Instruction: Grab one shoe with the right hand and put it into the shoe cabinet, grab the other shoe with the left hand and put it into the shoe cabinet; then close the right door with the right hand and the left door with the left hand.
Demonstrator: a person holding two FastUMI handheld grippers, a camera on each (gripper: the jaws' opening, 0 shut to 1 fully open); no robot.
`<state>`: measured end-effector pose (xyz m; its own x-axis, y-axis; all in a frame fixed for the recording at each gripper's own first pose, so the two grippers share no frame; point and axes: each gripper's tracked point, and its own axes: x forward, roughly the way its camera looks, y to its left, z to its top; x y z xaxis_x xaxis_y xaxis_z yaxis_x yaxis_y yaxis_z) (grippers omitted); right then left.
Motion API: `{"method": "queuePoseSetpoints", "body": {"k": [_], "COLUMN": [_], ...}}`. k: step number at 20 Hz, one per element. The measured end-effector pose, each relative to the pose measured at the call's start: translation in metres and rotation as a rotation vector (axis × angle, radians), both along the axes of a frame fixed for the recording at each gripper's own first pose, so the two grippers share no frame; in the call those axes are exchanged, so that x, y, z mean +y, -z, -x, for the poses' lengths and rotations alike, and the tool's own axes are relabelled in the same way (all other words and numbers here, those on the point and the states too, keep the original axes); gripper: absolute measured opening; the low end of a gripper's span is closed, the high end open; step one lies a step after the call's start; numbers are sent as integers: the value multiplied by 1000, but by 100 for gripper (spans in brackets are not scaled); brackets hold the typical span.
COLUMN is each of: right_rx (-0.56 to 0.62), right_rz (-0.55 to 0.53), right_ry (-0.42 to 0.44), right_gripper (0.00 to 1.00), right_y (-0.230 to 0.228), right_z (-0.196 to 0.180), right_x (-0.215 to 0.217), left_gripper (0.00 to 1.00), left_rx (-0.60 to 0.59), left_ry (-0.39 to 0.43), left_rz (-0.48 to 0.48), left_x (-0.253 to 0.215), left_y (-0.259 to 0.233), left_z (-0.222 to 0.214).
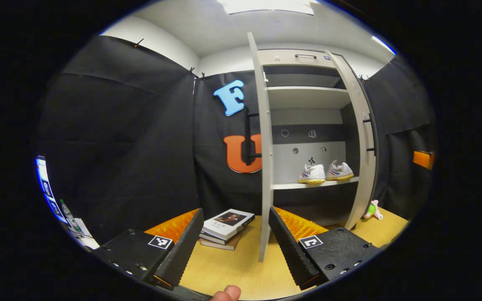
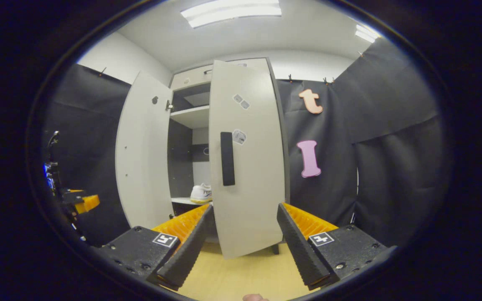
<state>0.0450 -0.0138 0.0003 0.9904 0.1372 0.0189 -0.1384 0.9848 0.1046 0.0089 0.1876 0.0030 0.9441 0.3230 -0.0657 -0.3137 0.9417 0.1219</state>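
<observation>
The right gripper [image 2: 241, 246], fingers spread and empty, faces the right door [image 2: 247, 167] dead ahead (both shoes [image 1: 324, 172] already shelved).

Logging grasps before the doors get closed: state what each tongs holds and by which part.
Nothing is held. The left tongs and right tongs are both open and empty; both shoes sit on the cabinet shelf.
</observation>
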Motion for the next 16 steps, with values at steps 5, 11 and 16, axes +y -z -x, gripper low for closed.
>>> {"method": "queuePoseSetpoints", "body": {"k": [5, 11, 16], "right_rx": [72, 75, 67], "right_rz": [-15, -9, -19], "right_ry": [-9, 46, 82], "right_gripper": [99, 99, 99], "right_y": [28, 28, 24], "right_z": [20, 23, 22], "right_x": [4, -10, -19], "left_gripper": [94, 95, 95], "left_rx": [-48, -63, -68], "left_ry": [-38, -23, 28], "left_rz": [22, 34, 19], "left_x": [62, 86, 73], "left_y": [-31, -58, -65], "left_z": [-61, -118, -137]}}
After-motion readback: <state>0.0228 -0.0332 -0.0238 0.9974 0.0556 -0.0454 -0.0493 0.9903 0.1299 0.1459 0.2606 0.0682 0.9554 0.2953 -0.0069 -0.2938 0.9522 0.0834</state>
